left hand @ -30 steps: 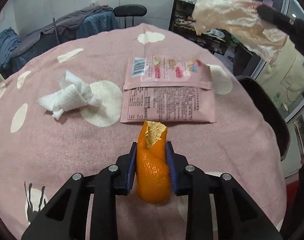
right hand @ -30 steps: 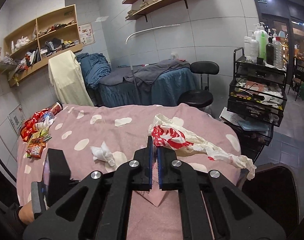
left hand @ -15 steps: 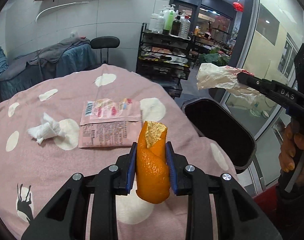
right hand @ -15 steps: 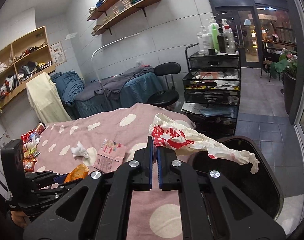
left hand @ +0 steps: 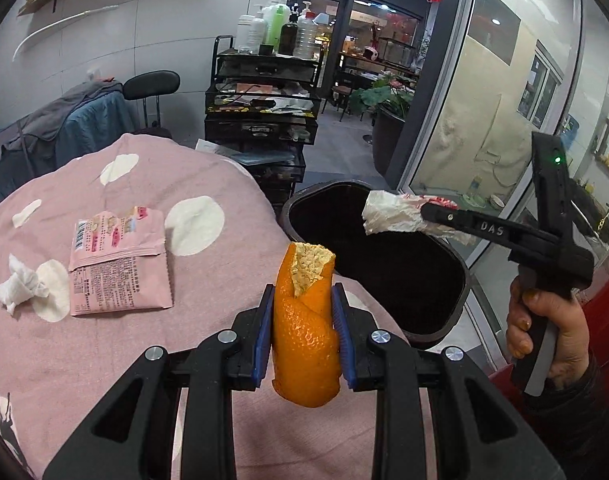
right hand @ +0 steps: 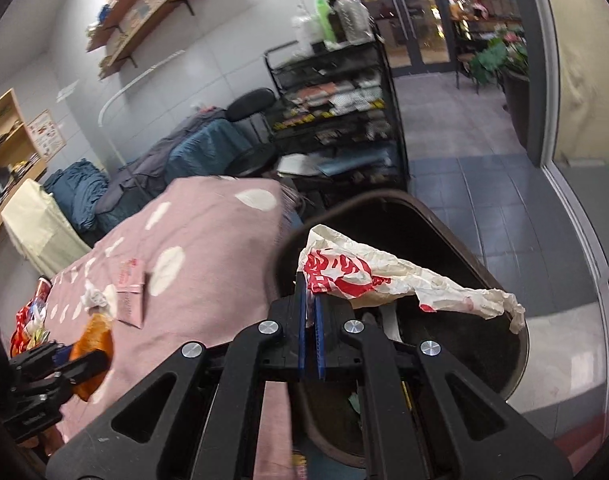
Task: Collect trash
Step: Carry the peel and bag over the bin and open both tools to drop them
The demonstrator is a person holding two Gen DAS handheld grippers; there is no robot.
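My left gripper [left hand: 303, 308] is shut on an orange peel [left hand: 304, 336] and holds it above the pink table's right edge, close to the black trash bin [left hand: 456, 280]. My right gripper [right hand: 310, 304] is shut on a crumpled white and red paper wrapper [right hand: 384, 276] and holds it over the open bin [right hand: 516, 352]; the right gripper and wrapper [left hand: 392, 214] also show in the left wrist view. A pink snack packet [left hand: 120, 264] and a crumpled white tissue [left hand: 20, 288] lie on the table.
The pink polka-dot tablecloth [left hand: 104, 360] covers the table. A black wire cart [left hand: 264, 120] with bottles stands behind the bin. A glass wall [left hand: 484, 100] runs on the right. Snack wrappers [right hand: 28, 324] are piled at the table's far end.
Both grippers swung right from the table towards the bin. The wrapper now hangs over the bin opening and the peel is near the table's edge beside it.
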